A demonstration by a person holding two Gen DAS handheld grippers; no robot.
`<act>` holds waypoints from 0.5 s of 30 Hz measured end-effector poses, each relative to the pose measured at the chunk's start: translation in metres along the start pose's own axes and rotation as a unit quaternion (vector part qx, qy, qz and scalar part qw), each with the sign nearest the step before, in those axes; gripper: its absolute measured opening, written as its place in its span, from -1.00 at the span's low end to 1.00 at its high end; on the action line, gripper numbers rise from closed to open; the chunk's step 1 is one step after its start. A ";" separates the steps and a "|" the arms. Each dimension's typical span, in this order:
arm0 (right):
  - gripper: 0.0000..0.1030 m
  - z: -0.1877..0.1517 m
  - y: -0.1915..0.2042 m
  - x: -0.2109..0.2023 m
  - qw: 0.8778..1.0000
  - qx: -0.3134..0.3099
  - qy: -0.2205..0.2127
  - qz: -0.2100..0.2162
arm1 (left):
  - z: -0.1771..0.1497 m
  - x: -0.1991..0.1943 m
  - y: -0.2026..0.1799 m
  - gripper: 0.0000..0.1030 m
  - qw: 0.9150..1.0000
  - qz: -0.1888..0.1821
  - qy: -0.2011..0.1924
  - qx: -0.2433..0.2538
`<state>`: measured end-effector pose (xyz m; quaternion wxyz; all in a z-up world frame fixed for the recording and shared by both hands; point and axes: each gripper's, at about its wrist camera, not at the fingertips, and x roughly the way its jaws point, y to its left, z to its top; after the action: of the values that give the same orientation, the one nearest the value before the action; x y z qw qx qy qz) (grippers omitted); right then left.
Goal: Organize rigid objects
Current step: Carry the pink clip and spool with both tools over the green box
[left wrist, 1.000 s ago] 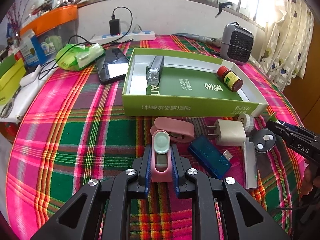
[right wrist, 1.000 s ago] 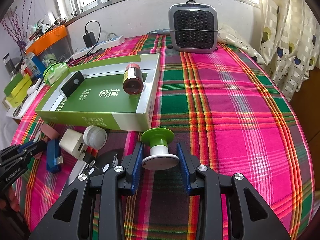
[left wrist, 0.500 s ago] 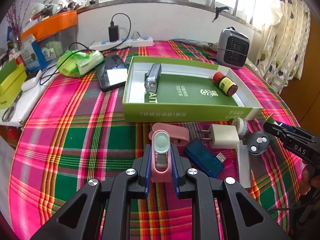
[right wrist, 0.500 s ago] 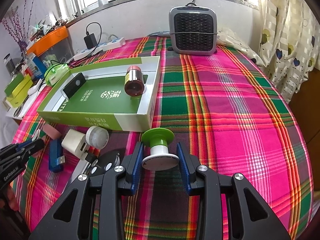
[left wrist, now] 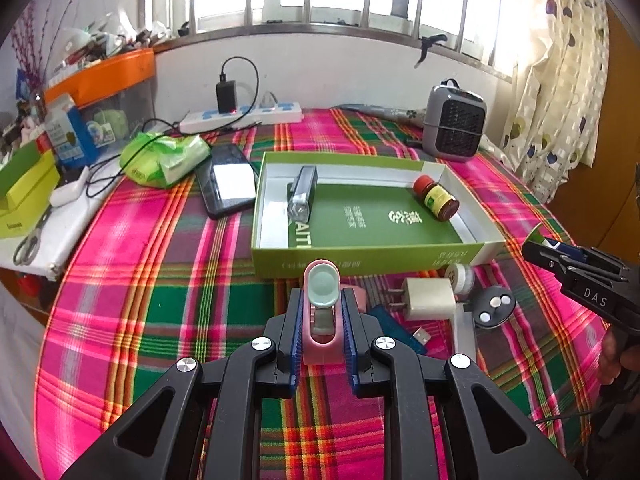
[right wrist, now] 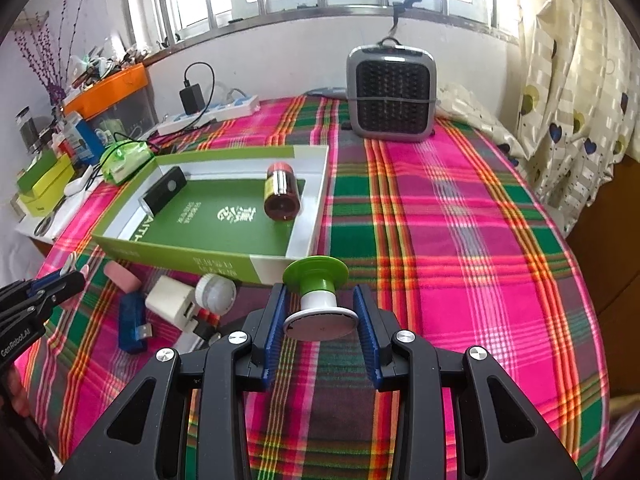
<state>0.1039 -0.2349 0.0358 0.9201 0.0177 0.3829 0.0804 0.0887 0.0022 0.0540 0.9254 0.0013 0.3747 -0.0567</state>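
My left gripper (left wrist: 322, 300) is shut on a pink clip (left wrist: 321, 320) with a pale green oval pad, held above the plaid cloth just short of the green box (left wrist: 360, 264). In the box lie a black flashlight (left wrist: 303, 194) and a red-capped bottle (left wrist: 436, 197). My right gripper (right wrist: 321, 300) is shut on a green and white spool (right wrist: 318, 280), near the box's right front corner (right wrist: 260, 270). Between the two grippers lie a white charger plug (right wrist: 170, 304), a blue USB stick (right wrist: 132, 320), a white round cap (right wrist: 216, 294) and a pink piece (right wrist: 122, 276).
A grey heater (right wrist: 390, 94) stands at the back of the table. A phone (left wrist: 230, 184), a green packet (left wrist: 164, 158) and a power strip (left wrist: 240, 114) lie left of the box. A black disc (left wrist: 494, 306) and a silver bar (left wrist: 464, 332) lie by the plug. Curtains hang on the right.
My left gripper has risen with the pink clip, away from the pink piece on the cloth. The right gripper with the spool has stayed almost still.
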 end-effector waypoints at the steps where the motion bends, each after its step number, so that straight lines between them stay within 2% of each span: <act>1: -0.32 0.002 0.001 -0.001 1.000 -0.003 -0.003 -0.001 | 0.002 -0.001 0.000 -0.67 1.000 -0.001 -0.002 0.001; 15: -0.32 0.042 0.017 -0.014 0.999 -0.033 -0.039 0.009 | 0.032 0.002 -0.006 -0.67 1.000 -0.016 -0.013 0.014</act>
<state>0.1218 -0.2188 0.0768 0.9336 -0.0056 0.3438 0.1007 0.1116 -0.0050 0.0755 0.9289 0.0074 0.3622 -0.0765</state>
